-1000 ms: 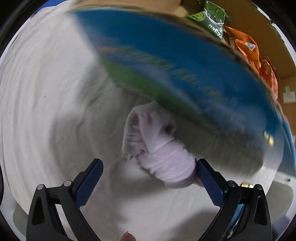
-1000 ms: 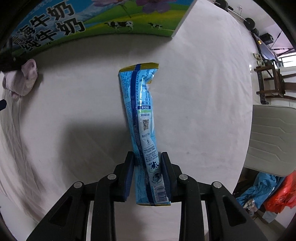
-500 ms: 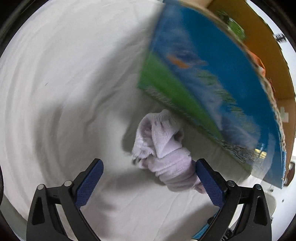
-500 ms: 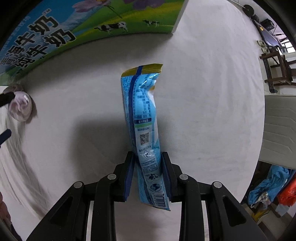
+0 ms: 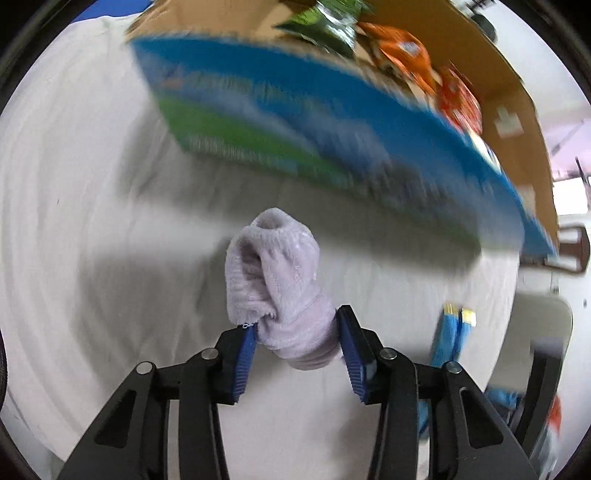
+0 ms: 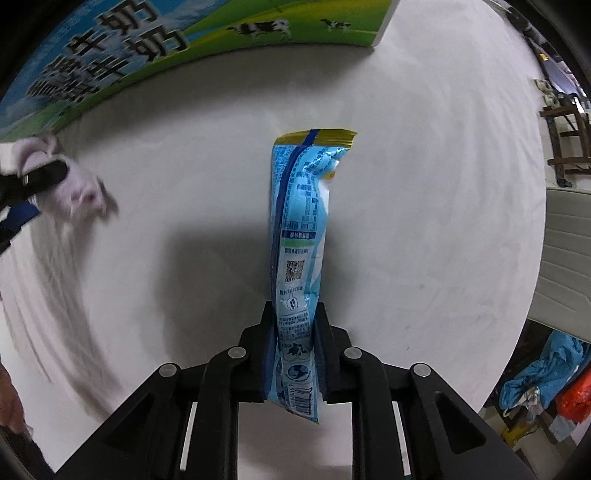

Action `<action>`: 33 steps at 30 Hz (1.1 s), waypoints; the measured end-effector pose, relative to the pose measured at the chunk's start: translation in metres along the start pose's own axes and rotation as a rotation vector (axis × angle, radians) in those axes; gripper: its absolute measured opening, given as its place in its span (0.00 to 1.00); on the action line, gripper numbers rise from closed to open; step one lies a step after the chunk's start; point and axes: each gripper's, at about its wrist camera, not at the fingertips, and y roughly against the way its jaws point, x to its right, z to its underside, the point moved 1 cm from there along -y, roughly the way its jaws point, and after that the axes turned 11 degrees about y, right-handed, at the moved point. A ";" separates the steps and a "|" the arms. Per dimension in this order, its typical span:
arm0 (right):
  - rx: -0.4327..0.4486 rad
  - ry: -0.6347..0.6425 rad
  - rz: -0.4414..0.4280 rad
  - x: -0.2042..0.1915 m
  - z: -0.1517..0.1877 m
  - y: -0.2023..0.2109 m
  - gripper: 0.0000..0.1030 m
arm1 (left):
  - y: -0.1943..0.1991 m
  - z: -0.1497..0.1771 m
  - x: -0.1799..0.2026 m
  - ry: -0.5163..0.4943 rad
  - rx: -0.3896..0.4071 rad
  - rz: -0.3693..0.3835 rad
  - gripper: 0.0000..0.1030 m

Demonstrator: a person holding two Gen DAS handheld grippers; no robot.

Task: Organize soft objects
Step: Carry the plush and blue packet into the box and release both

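My left gripper [image 5: 297, 345] is shut on a rolled lilac fuzzy sock [image 5: 280, 280] and holds it above the white cloth, in front of the blue and green milk carton box [image 5: 332, 140]. The sock also shows at the left edge of the right wrist view [image 6: 74, 184], clamped in the left gripper [image 6: 26, 192]. My right gripper [image 6: 295, 350] is shut on a light blue snack packet [image 6: 301, 240], which stands upright above the cloth. That packet shows in the left wrist view [image 5: 452, 336] at lower right.
The open box holds green [image 5: 325, 18] and orange snack bags [image 5: 402, 55]. The white cloth [image 6: 424, 184] covers a round table. A pale chair [image 6: 565, 258] and a heap of blue cloth [image 6: 543, 380] lie beyond the table's right edge.
My left gripper has closed on the lilac sock and lifted it off the cloth. The view is blurred with motion. My right gripper still holds the blue packet, shifted slightly.
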 end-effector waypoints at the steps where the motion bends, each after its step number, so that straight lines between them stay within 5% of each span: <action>1: -0.001 0.005 -0.006 -0.001 0.003 0.000 0.19 | 0.004 0.002 0.000 -0.011 -0.008 -0.001 0.39; 7: 0.009 0.018 -0.021 -0.001 0.008 0.001 0.18 | 0.022 0.063 0.003 -0.070 -0.038 -0.002 0.39; 14: 0.100 0.082 -0.062 -0.001 0.003 0.053 0.16 | 0.069 0.076 0.041 -0.149 0.074 0.017 0.39; 25: 0.368 0.145 -0.125 -0.025 -0.017 0.200 0.16 | 0.166 0.041 0.077 -0.216 0.281 0.059 0.39; 33: 0.468 0.123 -0.137 -0.041 -0.050 0.245 0.16 | 0.186 -0.014 0.096 -0.240 0.390 0.028 0.39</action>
